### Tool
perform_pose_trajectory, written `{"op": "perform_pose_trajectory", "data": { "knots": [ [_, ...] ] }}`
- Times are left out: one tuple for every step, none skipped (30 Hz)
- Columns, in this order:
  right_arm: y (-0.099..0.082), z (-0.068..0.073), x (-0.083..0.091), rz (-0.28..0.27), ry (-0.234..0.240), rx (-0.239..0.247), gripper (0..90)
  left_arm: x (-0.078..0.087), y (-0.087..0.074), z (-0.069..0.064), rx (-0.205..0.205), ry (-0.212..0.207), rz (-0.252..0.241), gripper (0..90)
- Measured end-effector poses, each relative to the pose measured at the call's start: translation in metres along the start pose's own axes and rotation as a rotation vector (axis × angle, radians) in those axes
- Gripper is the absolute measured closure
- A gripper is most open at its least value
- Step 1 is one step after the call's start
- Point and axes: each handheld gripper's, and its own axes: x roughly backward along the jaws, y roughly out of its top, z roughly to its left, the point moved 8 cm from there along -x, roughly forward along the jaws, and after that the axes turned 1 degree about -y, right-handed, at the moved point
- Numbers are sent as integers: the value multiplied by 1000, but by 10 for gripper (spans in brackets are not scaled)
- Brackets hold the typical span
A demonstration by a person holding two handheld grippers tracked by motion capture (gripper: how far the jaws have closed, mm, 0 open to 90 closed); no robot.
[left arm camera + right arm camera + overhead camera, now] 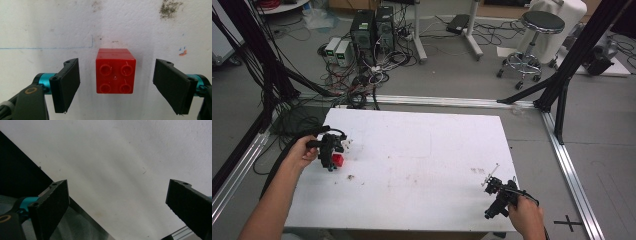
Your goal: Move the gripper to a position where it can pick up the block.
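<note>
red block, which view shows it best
The left gripper view: the red block sits centred between the open tongs, four studs clear. The high view gives a small red patch beside the left gripper.

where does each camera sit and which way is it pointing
High view: above the person's side, looking forward and down on the white table; both forearms show, with the left gripper and right gripper.
Left gripper view: rides on the left gripper, looking down at the red brick between its open jaws.
Right gripper view: rides on the right gripper, facing the table's edge past its open jaws.
Shared: the high view and the left gripper view both show the red brick.
</note>
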Motion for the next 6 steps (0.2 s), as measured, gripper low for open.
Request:
{"op": "perform_pose_trajectory", "data": {
  "knots": [
    [0,0,0,2,2,4,43,-1,-1,0,-6,1,5,220],
    [-1,0,0,2,1,0,43,-1,-1,0,-3,-4,7,220],
    [-1,0,0,3,-2,-4,43,-3,-1,-1,-7,-6,2,220],
    [-1,0,0,-3,-3,-4,43,-3,-1,-1,-6,-9,3,220],
    [-1,0,0,-1,2,-1,43,-4,-2,-1,-8,-10,4,221],
    [-1,0,0,-1,2,-1,43,-4,-2,-1,-11,-10,3,221]
  ]
}}
